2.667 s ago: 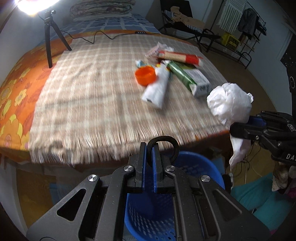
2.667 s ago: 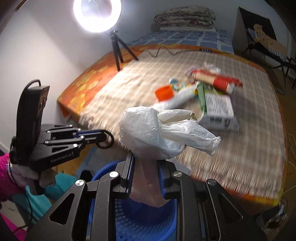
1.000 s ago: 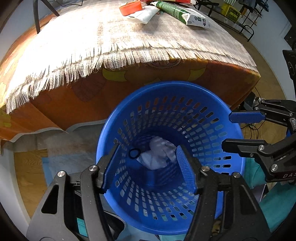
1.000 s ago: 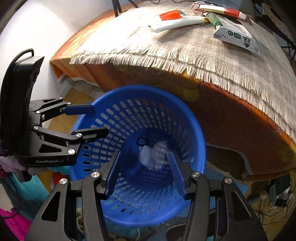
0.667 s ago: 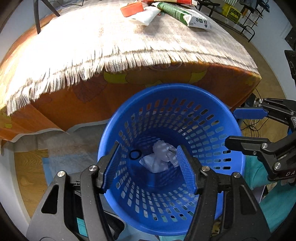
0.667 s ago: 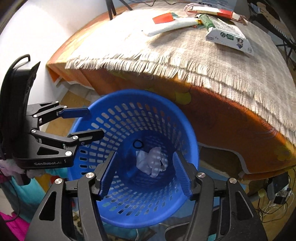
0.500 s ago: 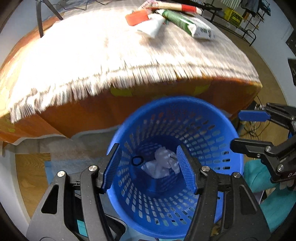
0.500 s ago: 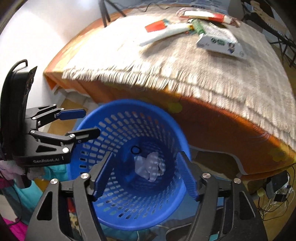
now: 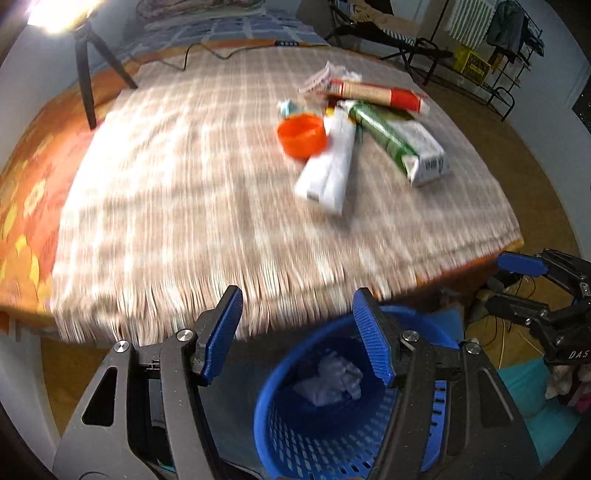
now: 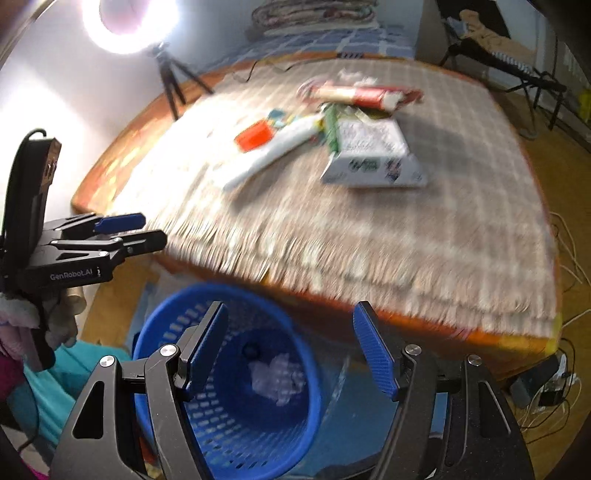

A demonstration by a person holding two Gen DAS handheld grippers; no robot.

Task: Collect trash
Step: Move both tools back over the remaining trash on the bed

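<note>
A blue plastic basket (image 9: 332,446) (image 10: 177,317) stands on the floor at the bed's near edge, with a crumpled white bag (image 9: 330,380) (image 10: 277,376) inside. On the plaid blanket (image 9: 184,192) lie an orange lid (image 9: 301,136), a white tube (image 9: 330,173) (image 10: 273,151), a green-and-white packet (image 9: 406,147) (image 10: 373,155) and a red-and-tan wrapper (image 9: 376,94) (image 10: 354,94). My left gripper (image 9: 297,328) is open and empty above the basket. My right gripper (image 10: 290,339) is open and empty above the basket too.
A ring light on a black tripod (image 9: 86,77) (image 10: 170,85) stands at the bed's far left, its cable (image 9: 221,55) crossing the blanket. Folded bedding (image 10: 314,14) lies at the bed's head. A chair and a clothes rack (image 9: 480,48) stand at the right. Cables (image 10: 569,236) lie on the floor.
Both grippers were shut, the right on the white bag; the bag now lies in the basket and both are open. Both views have tilted up from the basket to the bed.
</note>
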